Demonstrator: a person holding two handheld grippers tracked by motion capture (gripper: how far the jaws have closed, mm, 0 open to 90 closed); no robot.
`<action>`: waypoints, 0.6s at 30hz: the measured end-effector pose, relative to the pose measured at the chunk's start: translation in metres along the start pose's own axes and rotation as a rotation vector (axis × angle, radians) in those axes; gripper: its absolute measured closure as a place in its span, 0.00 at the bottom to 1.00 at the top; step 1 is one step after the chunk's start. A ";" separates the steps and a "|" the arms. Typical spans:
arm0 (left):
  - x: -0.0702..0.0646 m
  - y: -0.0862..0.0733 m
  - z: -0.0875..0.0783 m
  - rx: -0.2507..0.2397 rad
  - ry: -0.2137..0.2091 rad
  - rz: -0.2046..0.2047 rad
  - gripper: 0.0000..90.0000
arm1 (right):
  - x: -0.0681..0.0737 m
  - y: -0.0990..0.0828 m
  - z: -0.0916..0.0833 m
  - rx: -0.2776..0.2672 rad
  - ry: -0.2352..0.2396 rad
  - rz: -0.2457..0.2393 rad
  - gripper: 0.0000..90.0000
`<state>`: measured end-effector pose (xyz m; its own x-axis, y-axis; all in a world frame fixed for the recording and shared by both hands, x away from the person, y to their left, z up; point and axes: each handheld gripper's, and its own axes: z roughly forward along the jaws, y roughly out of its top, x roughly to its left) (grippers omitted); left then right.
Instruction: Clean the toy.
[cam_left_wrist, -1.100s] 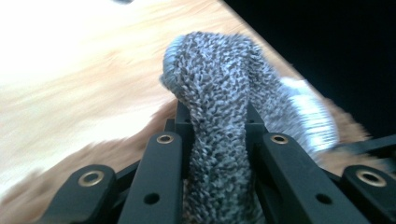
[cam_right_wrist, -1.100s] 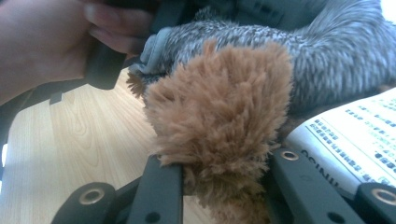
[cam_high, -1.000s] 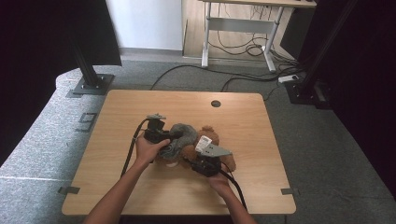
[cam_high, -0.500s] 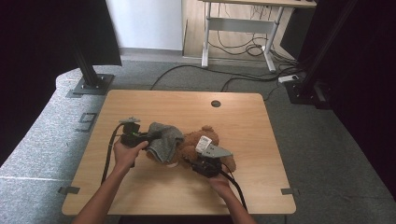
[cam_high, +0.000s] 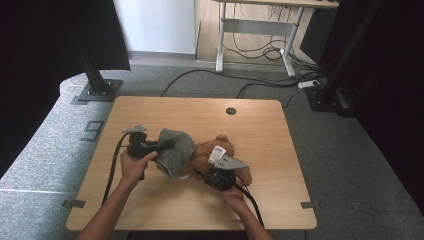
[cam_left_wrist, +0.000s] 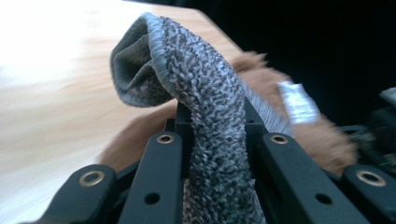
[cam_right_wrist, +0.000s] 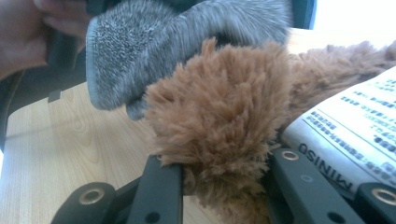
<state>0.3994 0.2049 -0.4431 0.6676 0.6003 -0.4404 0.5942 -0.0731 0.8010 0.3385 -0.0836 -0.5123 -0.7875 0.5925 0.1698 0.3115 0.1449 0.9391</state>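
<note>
1. Left gripper (cam_high: 152, 148): fingers (cam_left_wrist: 154, 186) clamped on a grey knit garment (cam_high: 175, 150). In the left gripper view the fabric runs up between both black fingers and flops over above them, open cuff facing left.
2. Right gripper (cam_high: 216, 170): fingers (cam_right_wrist: 161, 186) closed on a tuft of the brown plush toy (cam_high: 207, 155). In the right gripper view the fur bulges up from between the two fingers.
3. Garment position: mid-left of the desk (cam_high: 150, 210), stretched from the left gripper toward the toy, its right end overlapping or touching the plush. Can't tell whether it's partly on the toy or just lying against it.
4. Toy position: centre of the desk, just right of the garment, lying down. White printed tag (cam_high: 217, 154) sits on its upper side; in the right gripper view the tag (cam_right_wrist: 355, 135) lies beside the right finger with text readable.
5. Hands: left hand (cam_high: 134, 165) wraps its gripper at the desk's left-centre, right hand (cam_high: 234, 192) holds its gripper near the front edge. Forearms enter from the bottom.
6. Cables (cam_high: 112, 170) trail off both grippers toward the near edge.
7. Round grommet hole (cam_high: 230, 111) near the far edge, well apart from everything.
</note>
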 end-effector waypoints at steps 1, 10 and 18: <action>-0.006 0.004 0.006 0.010 -0.016 0.013 0.84 | 0.001 0.000 0.001 0.000 0.001 -0.001 0.81; -0.038 0.027 0.060 0.046 -0.145 0.057 0.84 | 0.002 0.000 0.003 0.002 0.008 0.001 0.81; -0.053 0.033 0.086 0.114 -0.231 0.064 0.84 | 0.002 -0.001 0.004 0.001 0.009 -0.002 0.81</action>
<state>0.4217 0.1026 -0.4284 0.7826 0.3948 -0.4814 0.5851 -0.2024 0.7853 0.3388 -0.0792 -0.5139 -0.7928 0.5851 0.1708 0.3106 0.1468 0.9391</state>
